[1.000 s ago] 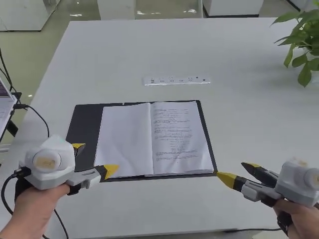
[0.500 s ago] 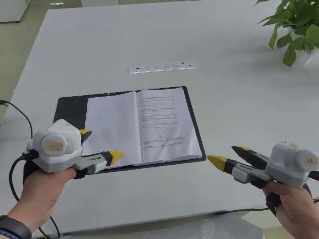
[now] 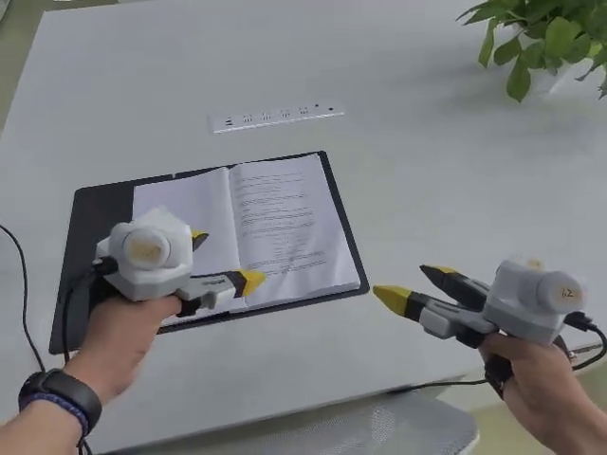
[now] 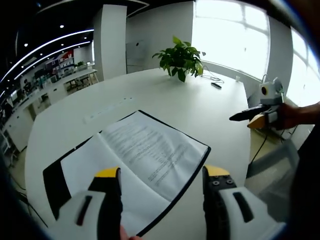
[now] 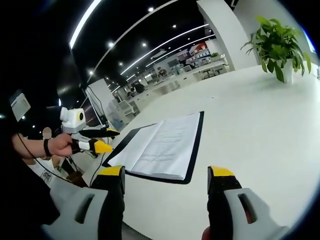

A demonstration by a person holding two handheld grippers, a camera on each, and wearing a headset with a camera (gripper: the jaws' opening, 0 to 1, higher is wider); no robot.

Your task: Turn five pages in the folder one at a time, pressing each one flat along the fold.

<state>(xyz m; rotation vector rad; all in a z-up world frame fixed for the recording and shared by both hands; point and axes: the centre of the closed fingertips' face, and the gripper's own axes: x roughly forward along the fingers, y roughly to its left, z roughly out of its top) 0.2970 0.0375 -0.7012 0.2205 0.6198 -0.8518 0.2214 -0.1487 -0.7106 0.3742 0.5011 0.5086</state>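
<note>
Left gripper [image 3: 226,258] has its jaws spread wide with nothing between them. In the head view it hangs over the 7 o'clock part of the folder [image 3: 90,256]. One yellow tip is over the bottom edge of the pages close to the fold and the other is over the blank left page [image 3: 180,210]. Can't tell if either tip actually touches the paper. In its own view both jaws stick up from 6 o'clock with the open folder spread out just past them.

Right gripper [image 3: 413,282] is open too and holds nothing. It sits off at about 4 o'clock from the folder, well apart from it, above bare table [image 3: 436,180]. Its tips point back toward 9 o'clock, roughly at the folder's near right corner.

Folder itself lies flat and open on the white table, black cover underneath. The blank sheet is left of the fold and a printed page [image 3: 285,223] is right of it. The whole thing is rotated a bit, so the fold runs from about 12 to 6 with a slight lean.

A white power strip [image 3: 275,117] lies at 12 o'clock from the folder, a short way off. A leafy green plant [image 3: 541,38] is up at 2 o'clock. A dark cable [image 3: 19,284] loops along the 9 o'clock side, and the left wrist has a dark band [image 3: 57,393] on it.
</note>
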